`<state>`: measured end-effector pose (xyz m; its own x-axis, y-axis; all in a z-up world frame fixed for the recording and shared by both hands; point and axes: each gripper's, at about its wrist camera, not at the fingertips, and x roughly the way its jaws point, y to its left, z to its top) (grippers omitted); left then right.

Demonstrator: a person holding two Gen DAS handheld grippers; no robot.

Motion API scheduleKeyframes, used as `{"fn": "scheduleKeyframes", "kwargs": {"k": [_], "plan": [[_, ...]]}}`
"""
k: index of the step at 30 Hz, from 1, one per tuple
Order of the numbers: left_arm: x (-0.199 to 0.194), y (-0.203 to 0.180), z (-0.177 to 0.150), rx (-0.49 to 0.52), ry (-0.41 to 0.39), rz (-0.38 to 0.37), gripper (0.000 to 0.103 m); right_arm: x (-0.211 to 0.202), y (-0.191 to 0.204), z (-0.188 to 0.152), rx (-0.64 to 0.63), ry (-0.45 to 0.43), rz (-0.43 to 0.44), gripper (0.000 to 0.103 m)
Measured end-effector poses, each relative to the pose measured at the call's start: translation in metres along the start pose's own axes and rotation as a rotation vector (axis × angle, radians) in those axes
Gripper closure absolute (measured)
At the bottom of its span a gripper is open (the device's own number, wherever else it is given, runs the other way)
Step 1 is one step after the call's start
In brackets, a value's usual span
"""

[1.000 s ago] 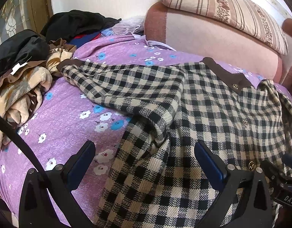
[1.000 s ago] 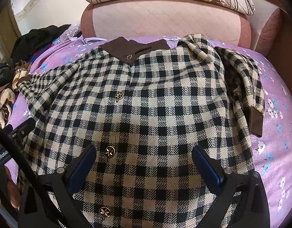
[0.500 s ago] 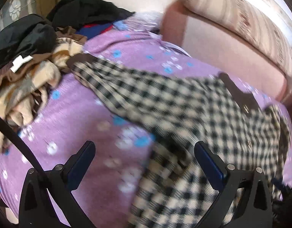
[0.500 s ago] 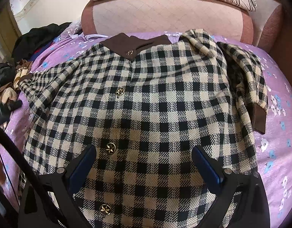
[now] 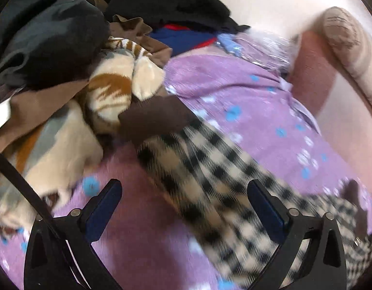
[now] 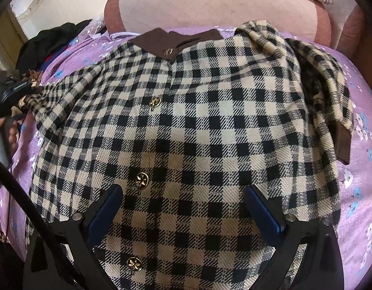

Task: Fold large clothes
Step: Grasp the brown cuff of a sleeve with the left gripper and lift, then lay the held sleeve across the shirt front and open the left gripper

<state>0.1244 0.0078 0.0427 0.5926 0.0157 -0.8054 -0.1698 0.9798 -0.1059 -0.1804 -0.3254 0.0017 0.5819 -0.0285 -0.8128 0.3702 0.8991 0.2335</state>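
Far left of bed: pile of unsorted clothes (image 5: 65,91), dark and tan pieces, touching the brown cuff (image 5: 154,118) of the checked jacket's outstretched sleeve (image 5: 210,174). Left-wrist view is motion-blurred; left gripper (image 5: 183,200) has its jaws spread wide, nothing between them, and is aimed along that sleeve toward the cuff. Checked jacket (image 6: 186,133) lies face up, buttoned, on the purple floral bedspread (image 6: 360,193), brown collar (image 6: 176,42) toward the pink headboard (image 6: 217,2). Right gripper (image 6: 183,207) hovers over the lower front near the button line, jaws likewise apart and empty. Right side: the other sleeve (image 6: 314,79) is already bunched over the shoulder, cuff hanging near the jacket's edge. Judgement: step in hand is the left sleeve fold. To do it well, pinch at the cuff only, clear of the pile so no stray garment comes with it; lift just enough to free the fabric, carry it across the chest, lay it flat. Right gripper could pin the front panel to stop the body sliding. Bunched right sleeve needs smoothing afterwards.
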Motion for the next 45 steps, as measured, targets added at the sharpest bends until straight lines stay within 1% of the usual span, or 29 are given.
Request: {"fn": "scheduleKeyframes", "kwargs": {"k": [1, 2, 3, 4, 5, 6, 8, 12, 13, 16, 17, 19, 22, 25, 28, 29, 31, 32, 34, 35, 36, 37, 38, 39, 40, 41, 42, 43, 45], "plan": [[0.006, 0.000, 0.003, -0.003, -0.011, 0.004, 0.016, 0.001, 0.000, 0.000, -0.001, 0.004, 0.001, 0.001], [0.011, 0.000, 0.004, -0.004, -0.008, 0.003, 0.035, 0.002, -0.001, 0.001, 0.000, 0.005, 0.000, 0.001], [0.019, -0.001, 0.007, -0.001, 0.016, 0.006, 0.059, 0.003, -0.002, 0.001, 0.001, 0.005, -0.001, 0.001], [0.025, -0.001, 0.008, -0.001, 0.040, 0.009, 0.072, 0.004, -0.002, 0.003, 0.002, 0.004, -0.002, 0.001], [0.028, -0.001, 0.009, -0.005, 0.059, -0.002, 0.092, 0.004, -0.004, 0.004, 0.008, 0.004, -0.002, 0.001], [0.026, -0.002, 0.009, -0.008, 0.057, -0.016, 0.098, 0.003, -0.005, 0.005, 0.013, 0.003, -0.002, 0.001], [0.009, -0.006, 0.011, -0.001, 0.026, -0.059, 0.098, 0.002, -0.009, 0.007, 0.028, 0.000, -0.007, 0.001], [-0.050, -0.037, 0.010, 0.097, -0.045, -0.186, 0.099, -0.006, -0.019, 0.010, 0.070, -0.012, -0.002, 0.001], [-0.069, -0.049, 0.008, 0.122, -0.055, -0.239, 0.099, -0.009, -0.021, 0.011, 0.079, -0.019, -0.002, 0.001], [-0.119, -0.086, -0.004, 0.209, -0.074, -0.376, 0.099, -0.018, -0.029, 0.014, 0.108, -0.045, -0.001, 0.001], [-0.131, -0.096, -0.008, 0.234, -0.076, -0.405, 0.099, -0.020, -0.032, 0.015, 0.118, -0.050, -0.001, 0.001], [-0.164, -0.127, -0.026, 0.317, -0.068, -0.501, 0.099, -0.026, -0.039, 0.016, 0.144, -0.065, -0.001, 0.001], [-0.192, -0.168, -0.056, 0.406, -0.029, -0.619, 0.099, -0.031, -0.050, 0.018, 0.179, -0.079, -0.009, 0.001], [-0.208, -0.199, -0.092, 0.472, 0.025, -0.702, 0.098, -0.036, -0.059, 0.019, 0.213, -0.088, -0.008, 0.001], [-0.209, -0.232, -0.133, 0.530, 0.088, -0.771, 0.098, -0.039, -0.068, 0.019, 0.234, -0.095, -0.010, 0.001], [-0.206, -0.237, -0.140, 0.531, 0.103, -0.785, 0.098, -0.040, -0.071, 0.019, 0.243, -0.096, -0.015, 0.001], [-0.190, -0.251, -0.159, 0.519, 0.175, -0.832, 0.096, -0.039, -0.077, 0.022, 0.261, -0.094, -0.021, 0.001], [-0.183, -0.256, -0.169, 0.519, 0.201, -0.839, 0.089, -0.038, -0.082, 0.023, 0.274, -0.086, -0.029, 0.001], [-0.164, -0.263, -0.186, 0.510, 0.258, -0.823, 0.071, -0.038, -0.090, 0.020, 0.297, -0.073, -0.046, 0.001], [-0.154, -0.264, -0.192, 0.506, 0.291, -0.808, 0.057, -0.036, -0.096, 0.020, 0.319, -0.066, -0.051, 0.001], [-0.149, -0.263, -0.197, 0.497, 0.317, -0.799, 0.051, -0.036, -0.100, 0.019, 0.335, -0.062, -0.049, 0.001], [-0.146, -0.259, -0.199, 0.481, 0.335, -0.801, 0.051, -0.036, -0.105, 0.018, 0.358, -0.060, -0.036, 0.001], [-0.147, -0.252, -0.198, 0.457, 0.348, -0.815, 0.047, -0.037, -0.107, 0.018, 0.368, -0.061, -0.026, 0.001], [-0.149, -0.242, -0.194, 0.434, 0.353, -0.834, 0.037, -0.039, -0.109, 0.018, 0.377, -0.063, -0.016, 0.001], [-0.151, -0.234, -0.187, 0.422, 0.351, -0.840, 0.032, -0.042, -0.109, 0.019, 0.377, -0.069, -0.009, 0.001], [-0.157, -0.224, -0.181, 0.413, 0.335, -0.844, 0.023, -0.044, -0.108, 0.019, 0.371, -0.077, -0.008, 0.001], [-0.169, -0.210, -0.175, 0.418, 0.305, -0.850, 0.018, -0.047, -0.107, 0.020, 0.363, -0.087, -0.007, 0.001], [-0.179, -0.197, -0.171, 0.437, 0.273, -0.840, 0.016, -0.051, -0.106, 0.022, 0.348, -0.106, -0.003, 0.001], [-0.191, -0.179, -0.162, 0.490, 0.213, -0.759, 0.015, -0.058, -0.103, 0.022, 0.328, -0.129, -0.002, 0.001]]}}
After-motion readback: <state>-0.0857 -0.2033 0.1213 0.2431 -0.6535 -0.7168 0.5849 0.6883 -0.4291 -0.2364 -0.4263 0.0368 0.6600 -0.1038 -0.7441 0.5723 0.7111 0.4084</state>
